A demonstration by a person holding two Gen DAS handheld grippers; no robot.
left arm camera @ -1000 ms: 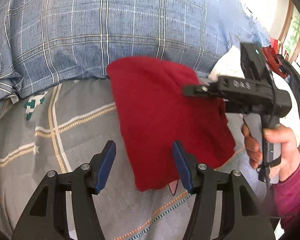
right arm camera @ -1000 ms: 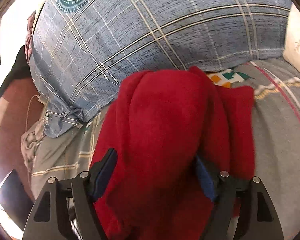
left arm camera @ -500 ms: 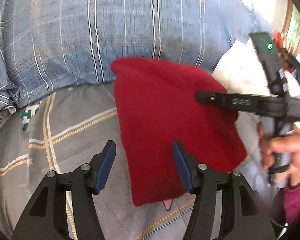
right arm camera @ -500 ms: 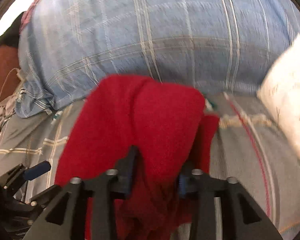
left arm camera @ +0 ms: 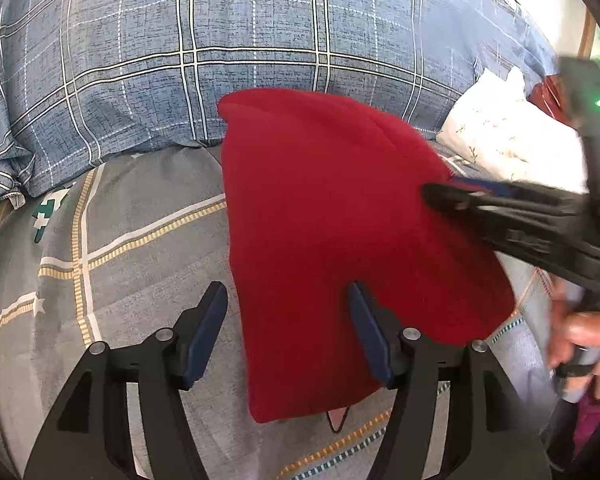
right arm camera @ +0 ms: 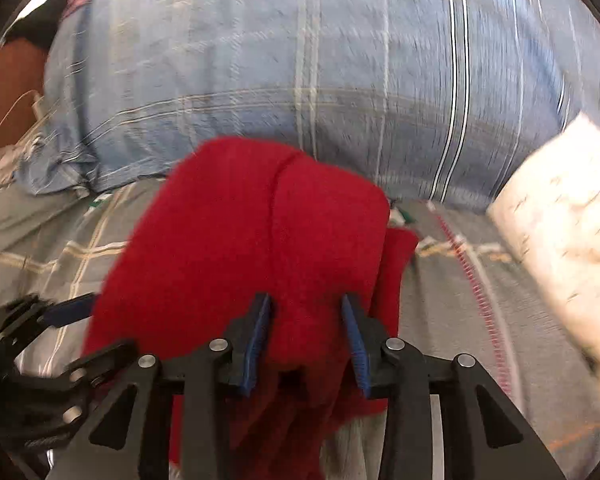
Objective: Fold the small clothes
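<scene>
- Two things changed in the last second: the right gripper [right arm camera: 306, 340] narrowed its fingers onto a bunched fold of the soft red fleece garment [left arm camera: 340, 240], and it swung across, blurring its view.
- Judged from that, a fold is being carried over; the garment lies on the grey checked bed sheet [left arm camera: 132, 240], just before the blue plaid pillow [left arm camera: 220, 40].
- Left gripper [left arm camera: 288, 336] fingers stand wide, holding nothing, straddling the garment's near edge.
- Only the left view shows the whole outline; only the right view shows the pinched bunch.

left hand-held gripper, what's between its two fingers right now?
In the left wrist view, the left hand-held gripper is open; the near edge of the red garment and grey bedsheet lie between its fingers, ungripped.
</scene>
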